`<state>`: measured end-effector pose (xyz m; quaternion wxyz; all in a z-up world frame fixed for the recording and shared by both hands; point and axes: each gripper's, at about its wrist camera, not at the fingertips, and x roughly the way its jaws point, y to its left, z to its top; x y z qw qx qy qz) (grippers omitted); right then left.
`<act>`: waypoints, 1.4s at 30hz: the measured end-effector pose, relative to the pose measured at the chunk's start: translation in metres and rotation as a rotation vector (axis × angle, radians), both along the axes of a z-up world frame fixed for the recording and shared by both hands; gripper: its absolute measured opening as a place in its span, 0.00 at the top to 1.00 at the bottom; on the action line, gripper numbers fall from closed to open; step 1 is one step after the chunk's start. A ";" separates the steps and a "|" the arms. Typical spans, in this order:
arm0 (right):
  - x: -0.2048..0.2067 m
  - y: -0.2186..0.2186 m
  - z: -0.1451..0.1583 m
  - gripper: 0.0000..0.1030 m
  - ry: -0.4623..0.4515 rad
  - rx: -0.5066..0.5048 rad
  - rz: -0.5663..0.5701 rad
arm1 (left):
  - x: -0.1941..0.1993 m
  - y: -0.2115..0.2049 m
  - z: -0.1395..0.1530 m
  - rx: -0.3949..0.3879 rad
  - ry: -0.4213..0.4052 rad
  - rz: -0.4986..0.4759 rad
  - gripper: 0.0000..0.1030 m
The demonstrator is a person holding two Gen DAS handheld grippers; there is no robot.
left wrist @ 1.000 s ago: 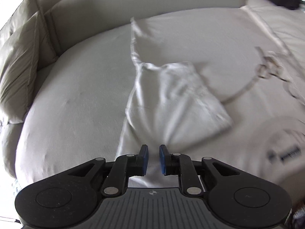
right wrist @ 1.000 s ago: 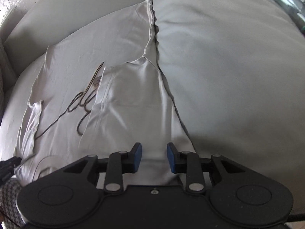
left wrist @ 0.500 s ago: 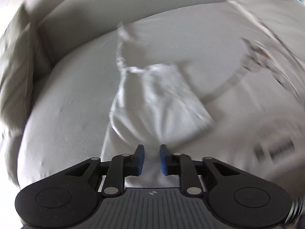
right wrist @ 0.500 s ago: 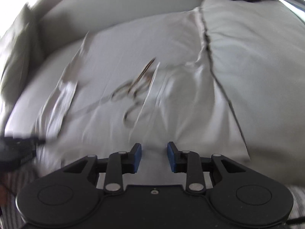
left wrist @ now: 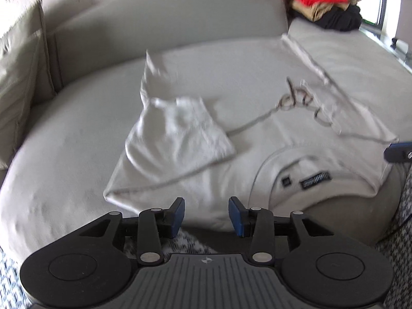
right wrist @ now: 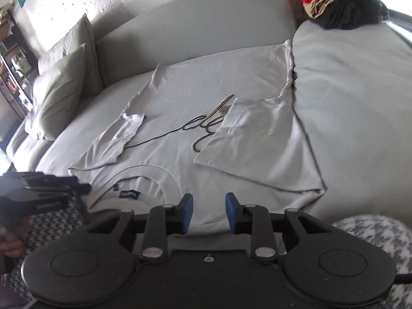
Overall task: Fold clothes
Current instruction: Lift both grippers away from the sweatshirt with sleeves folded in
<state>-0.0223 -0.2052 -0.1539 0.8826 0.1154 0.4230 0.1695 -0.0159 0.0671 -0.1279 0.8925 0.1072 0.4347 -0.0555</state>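
A pale grey T-shirt (left wrist: 231, 139) (right wrist: 180, 139) with dark script lettering lies flat on the sofa seat, collar and label toward me. Both sleeves are folded inward over the body: the left sleeve (left wrist: 177, 134) and the right sleeve (right wrist: 247, 134). My left gripper (left wrist: 206, 216) hovers at the shirt's near left shoulder edge; its jaws are opening and nothing is between them. It also shows at the left of the right wrist view (right wrist: 46, 188). My right gripper (right wrist: 207, 212) stands open and empty over the near edge by the collar.
A pile of red, tan and black clothes (left wrist: 324, 2) (right wrist: 340, 2) sits at the sofa's back right. Olive cushions (right wrist: 64, 85) lean at the left end. Houndstooth fabric (right wrist: 373, 234) lies close under both grippers. A hand (right wrist: 10, 242) holds the left gripper.
Both grippers have drawn back from the shirt toward its near edge, so more of it shows. The left jaws have spread wider. The right view has swung round to face the whole shirt.
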 end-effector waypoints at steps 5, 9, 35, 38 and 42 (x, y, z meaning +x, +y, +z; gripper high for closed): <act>0.001 -0.002 -0.004 0.72 0.029 0.007 -0.019 | 0.001 -0.007 -0.005 0.042 0.009 -0.005 0.55; 0.000 0.001 -0.006 0.70 0.034 -0.009 -0.022 | 0.000 -0.005 -0.005 0.036 0.006 -0.003 0.55; 0.001 0.007 -0.005 0.68 0.014 -0.015 -0.038 | 0.002 -0.011 -0.006 0.039 0.030 -0.069 0.71; 0.004 0.014 -0.007 0.68 0.014 -0.037 -0.048 | 0.002 -0.013 -0.007 0.047 0.028 -0.069 0.71; 0.008 0.020 -0.012 0.68 0.021 -0.067 -0.077 | 0.001 -0.012 -0.007 0.042 0.027 -0.064 0.70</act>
